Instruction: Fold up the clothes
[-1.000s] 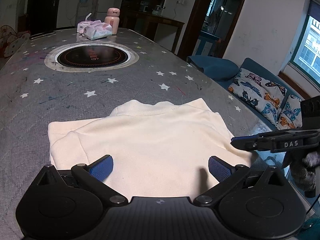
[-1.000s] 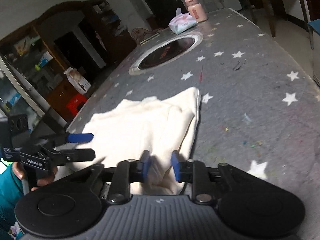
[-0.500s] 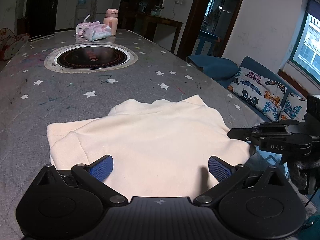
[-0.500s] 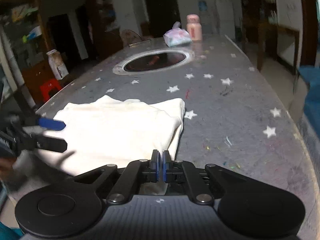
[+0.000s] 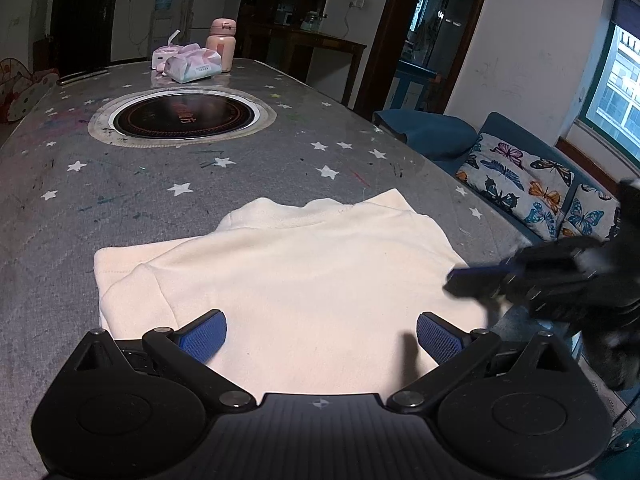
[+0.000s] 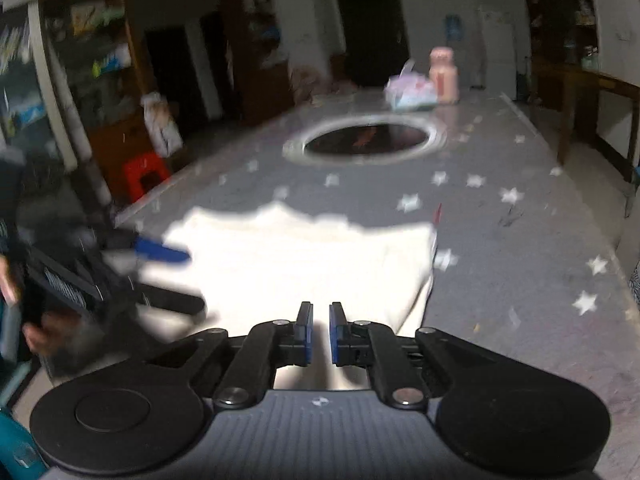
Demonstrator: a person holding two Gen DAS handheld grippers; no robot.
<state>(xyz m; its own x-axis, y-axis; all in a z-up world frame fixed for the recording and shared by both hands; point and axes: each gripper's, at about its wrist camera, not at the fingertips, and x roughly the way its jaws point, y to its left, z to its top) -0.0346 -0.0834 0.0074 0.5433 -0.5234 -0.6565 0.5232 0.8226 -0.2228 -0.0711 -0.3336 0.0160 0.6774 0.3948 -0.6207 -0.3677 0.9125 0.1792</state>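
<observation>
A cream garment (image 5: 304,280) lies flat on the grey star-patterned table (image 5: 240,184), partly folded, with one sleeve out to the left. My left gripper (image 5: 320,338) is open and hovers over the garment's near edge, nothing between its blue pads. My right gripper (image 6: 320,334) is at the garment's near right corner. Its jaws are opening a sliver, and the cloth's edge (image 6: 320,376) sits in the narrow gap between the pads. In the left wrist view the right gripper (image 5: 460,280) is a dark blur at the garment's right edge. The right wrist view shows the left gripper (image 6: 188,276) blurred at the left.
A round black hob (image 5: 182,118) is set into the table's middle. Tissue packs (image 5: 192,66) and a pink bottle (image 5: 222,44) stand at the far end. A blue sofa with butterfly cushions (image 5: 516,180) runs along the table's right side. A red stool (image 6: 144,174) stands on the floor.
My right gripper closed its pads at the garment's near right corner, then rolled level and shifted sideways along the near edge. The left gripper stayed where it was, open.
</observation>
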